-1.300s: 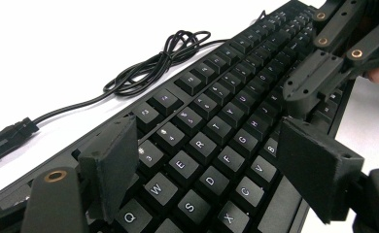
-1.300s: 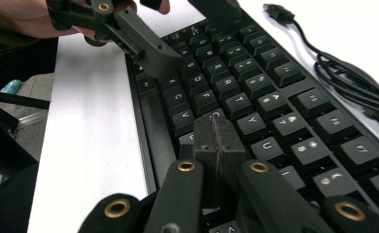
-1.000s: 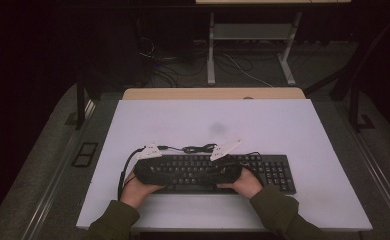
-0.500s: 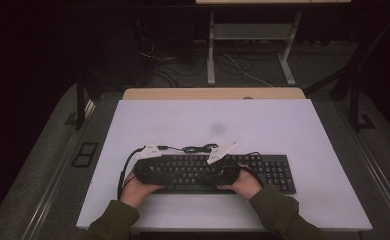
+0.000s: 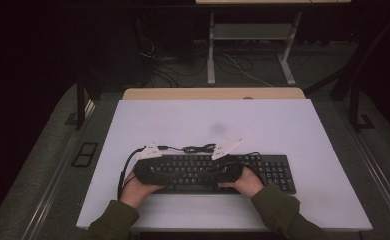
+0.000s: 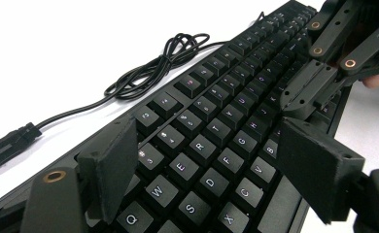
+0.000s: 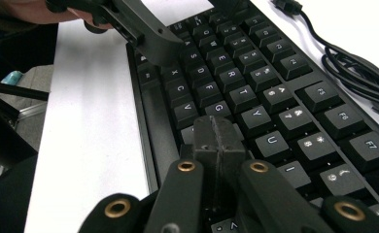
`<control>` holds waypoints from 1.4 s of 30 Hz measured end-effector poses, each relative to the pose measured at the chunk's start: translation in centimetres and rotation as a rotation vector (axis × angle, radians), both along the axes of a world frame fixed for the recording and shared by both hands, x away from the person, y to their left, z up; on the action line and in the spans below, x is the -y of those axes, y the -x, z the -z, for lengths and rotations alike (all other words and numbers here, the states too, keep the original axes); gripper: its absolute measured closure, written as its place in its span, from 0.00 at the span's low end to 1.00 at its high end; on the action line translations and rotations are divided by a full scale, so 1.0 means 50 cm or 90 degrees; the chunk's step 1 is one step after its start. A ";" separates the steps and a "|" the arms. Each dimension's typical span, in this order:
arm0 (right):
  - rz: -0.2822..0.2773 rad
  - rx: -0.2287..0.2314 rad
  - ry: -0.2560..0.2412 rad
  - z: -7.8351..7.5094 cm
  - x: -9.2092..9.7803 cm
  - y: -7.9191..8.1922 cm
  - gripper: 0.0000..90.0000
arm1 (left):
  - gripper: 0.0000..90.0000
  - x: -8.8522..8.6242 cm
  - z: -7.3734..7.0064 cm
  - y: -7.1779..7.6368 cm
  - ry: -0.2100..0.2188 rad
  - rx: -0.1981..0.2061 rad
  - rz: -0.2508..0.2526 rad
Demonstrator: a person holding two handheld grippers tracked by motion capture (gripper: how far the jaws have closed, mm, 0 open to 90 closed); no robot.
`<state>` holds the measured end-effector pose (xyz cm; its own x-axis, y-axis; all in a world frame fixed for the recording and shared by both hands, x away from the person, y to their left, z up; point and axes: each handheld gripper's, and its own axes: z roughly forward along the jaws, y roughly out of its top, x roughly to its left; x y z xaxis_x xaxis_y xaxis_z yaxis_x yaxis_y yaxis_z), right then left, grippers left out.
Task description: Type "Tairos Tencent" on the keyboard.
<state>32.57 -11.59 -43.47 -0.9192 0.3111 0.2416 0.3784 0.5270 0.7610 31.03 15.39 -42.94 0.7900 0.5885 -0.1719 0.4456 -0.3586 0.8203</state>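
From the high view, both hands hold their tongs low over a black keyboard [image 5: 218,170] lying near the table's [image 5: 233,120] front edge; its coiled cable [image 5: 198,148] rests just beyond the tongs.

In the left gripper view, the left gripper [image 6: 212,170] stands wide — its jaws straddle the letter rows, holding nothing, likely hovering in wait.

In the right gripper view, the right gripper [image 7: 219,133] is pressed fully closed into a single blunt tip just above the keys near G and H — probably shaped so to press one key.
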 end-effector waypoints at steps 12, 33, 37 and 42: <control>0.029 0.003 -0.043 -0.015 0.026 -0.013 0.73 | 0.28 0.001 -0.002 0.009 0.010 -0.005 0.006; 0.100 0.022 -0.061 -0.014 0.059 -0.034 0.36 | 0.72 0.008 -0.016 0.029 0.014 -0.015 0.020; 0.113 0.026 -0.063 -0.013 0.063 -0.038 0.33 | 0.84 0.007 -0.018 0.033 0.016 -0.018 0.024; 0.122 0.027 -0.061 -0.009 0.069 -0.042 0.30 | 0.97 0.010 -0.013 0.033 0.012 -0.031 0.043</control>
